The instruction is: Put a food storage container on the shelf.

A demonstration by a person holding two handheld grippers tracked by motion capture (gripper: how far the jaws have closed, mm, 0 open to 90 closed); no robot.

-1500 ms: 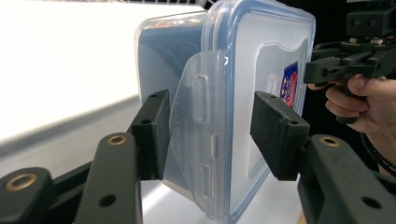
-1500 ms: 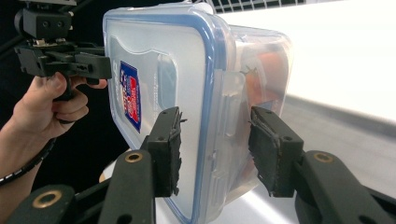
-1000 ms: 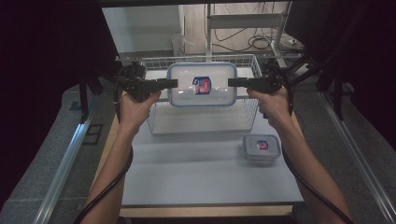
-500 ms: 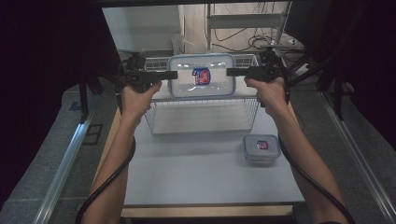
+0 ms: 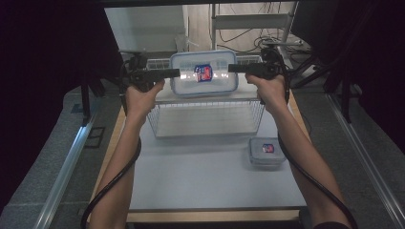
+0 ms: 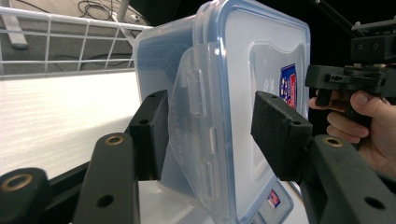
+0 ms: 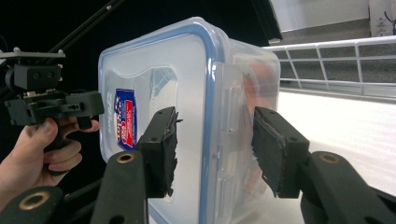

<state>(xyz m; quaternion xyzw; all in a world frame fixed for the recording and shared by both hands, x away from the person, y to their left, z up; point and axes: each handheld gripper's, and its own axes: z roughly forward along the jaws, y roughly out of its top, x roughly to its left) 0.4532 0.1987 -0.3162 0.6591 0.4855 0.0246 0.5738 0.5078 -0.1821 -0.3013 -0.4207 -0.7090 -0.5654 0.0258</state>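
High view: we hold a clear lidded box [image 5: 204,74] in the air between our two grippers, over the far edge of a wire basket [image 5: 205,117]. Its long axis runs across the table, from the left gripper [image 5: 175,73] to the right gripper [image 5: 233,68]. Each grips one short end, over the latch flap, one pad on the lid and one under the base. Neither hand is nearer; the load is shared. The basket lies below and toward us, so the box must come back and down, kept level.
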